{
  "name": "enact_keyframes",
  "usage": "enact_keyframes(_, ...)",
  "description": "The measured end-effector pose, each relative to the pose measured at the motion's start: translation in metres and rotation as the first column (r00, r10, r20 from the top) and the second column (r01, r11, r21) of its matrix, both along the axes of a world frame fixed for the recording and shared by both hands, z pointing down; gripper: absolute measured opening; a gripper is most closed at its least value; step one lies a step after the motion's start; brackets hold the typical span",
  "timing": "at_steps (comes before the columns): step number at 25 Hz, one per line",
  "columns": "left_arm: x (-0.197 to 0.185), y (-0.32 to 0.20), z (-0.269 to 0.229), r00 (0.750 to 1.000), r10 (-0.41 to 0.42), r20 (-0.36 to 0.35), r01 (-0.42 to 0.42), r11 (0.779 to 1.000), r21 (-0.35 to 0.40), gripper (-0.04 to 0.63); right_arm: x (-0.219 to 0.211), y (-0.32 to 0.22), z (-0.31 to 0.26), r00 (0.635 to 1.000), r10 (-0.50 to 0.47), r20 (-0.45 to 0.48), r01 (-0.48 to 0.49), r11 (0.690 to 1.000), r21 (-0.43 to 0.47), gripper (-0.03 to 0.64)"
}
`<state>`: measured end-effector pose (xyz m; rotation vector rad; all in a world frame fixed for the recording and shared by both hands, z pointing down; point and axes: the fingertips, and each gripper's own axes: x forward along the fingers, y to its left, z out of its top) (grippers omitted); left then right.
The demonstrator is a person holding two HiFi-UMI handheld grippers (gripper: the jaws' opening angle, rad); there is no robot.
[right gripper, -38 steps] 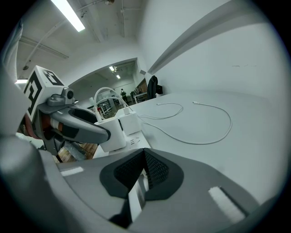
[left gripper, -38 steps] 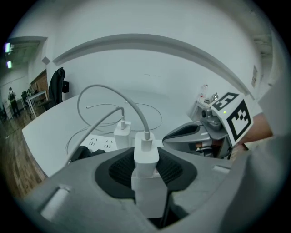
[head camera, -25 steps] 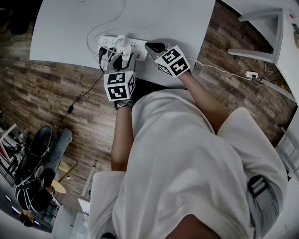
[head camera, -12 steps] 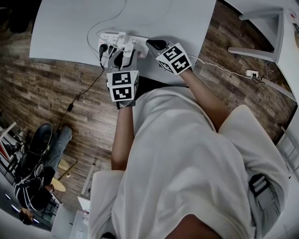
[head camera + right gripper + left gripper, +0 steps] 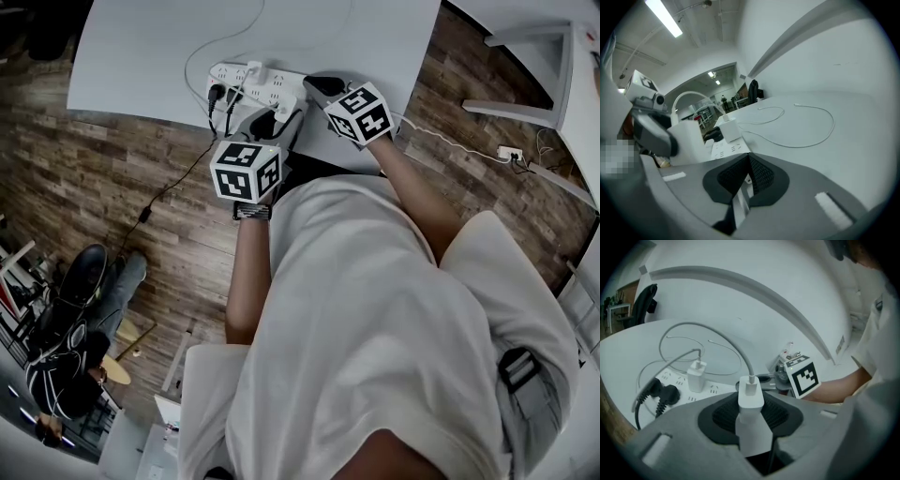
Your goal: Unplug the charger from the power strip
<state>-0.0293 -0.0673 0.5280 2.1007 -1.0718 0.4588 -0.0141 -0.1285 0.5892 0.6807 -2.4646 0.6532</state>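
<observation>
- Since a second ago: left gripper (image 5: 270, 122) drawn back from the sockets toward the body and raised; right gripper (image 5: 321, 86) in the same place.
- Nearest, white short-sleeved shirt (image 5: 375, 319) and bare left forearm (image 5: 242, 272), filling the lower part of the head view.
- Left jaws clamped on the small white rectangular plastic charger (image 5: 751, 401), black ribbed pads pressed against both its sides.
- Charger upright in that grip, out of its socket and clear of the strip, with a thick white cable (image 5: 748, 366) rising from its top and arcing away to the left.
- Just beyond, long white plastic power strip (image 5: 277, 82) lying flat near the table's front edge, with a second white charger (image 5: 696, 376) and two black plugs (image 5: 669, 394) plugged in toward its left end.
- Right jaws shut, black pads meeting at the tips; tips at the strip's right end, contact not clear.
- Farther on, pale grey tabletop (image 5: 141, 56) with a thin loose white cable (image 5: 801, 146) looped across it.
- Around the table, dark wood-plank floor (image 5: 112, 178).
</observation>
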Motion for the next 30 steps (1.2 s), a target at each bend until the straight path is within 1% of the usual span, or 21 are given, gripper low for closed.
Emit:
enact_keyframes(2,0.009,0.007,0.003,0.999,0.038,-0.036,-0.039,0.999,-0.029,0.143,0.01,-0.008,-0.01,0.997,0.061,0.041,-0.061,0.998,0.001,0.002)
enact_keyframes(4,0.018,0.011,0.007,0.996,0.058,-0.07,-0.061,0.997,-0.054,0.143,0.02,-0.014,-0.021,0.994,0.097,0.057,-0.099,0.995,0.022,0.002)
enact_keyframes(6,0.027,0.015,0.012,0.992,0.073,-0.098,-0.081,0.993,-0.081,0.143,0.03,-0.016,-0.028,0.991,0.118,0.061,-0.12,0.992,0.035,0.002)
enact_keyframes(9,0.041,0.021,0.023,0.986,0.103,-0.129,-0.119,0.986,-0.119,0.143,0.041,-0.011,-0.03,0.987,0.147,0.066,-0.149,0.989,0.025,0.002)
enact_keyframes(13,0.051,0.029,0.035,0.981,0.108,-0.161,-0.134,0.978,-0.159,0.143,0.046,0.002,-0.027,0.987,0.152,0.057,-0.153,0.988,0.008,0.002)
enact_keyframes(16,0.054,0.032,0.043,0.981,0.104,-0.161,-0.133,0.975,-0.18,0.143,0.049,0.005,-0.027,0.986,0.156,0.057,-0.157,0.988,0.006,0.002)
enact_keyframes(22,0.047,0.033,0.053,0.987,0.072,-0.146,-0.102,0.972,-0.21,0.145,0.05,0.002,-0.027,0.985,0.163,0.058,-0.163,0.987,-0.003,0.002)
enact_keyframes(24,0.044,0.032,0.054,0.988,0.052,-0.146,-0.082,0.974,-0.209,0.146,0.048,0.003,-0.025,0.986,0.155,0.056,-0.155,0.988,-0.006,0.002)
enact_keyframes(26,0.041,0.03,0.055,0.991,0.028,-0.128,-0.054,0.977,-0.206,0.15,0.046,0.003,-0.024,0.988,0.145,0.054,-0.145,0.989,-0.009,0.002)
enact_keyframes(30,0.026,0.028,0.055,0.996,-0.015,-0.09,-0.003,0.979,-0.204,0.183,0.04,0.001,-0.022,0.99,0.13,0.053,-0.129,0.992,-0.016,0.002)
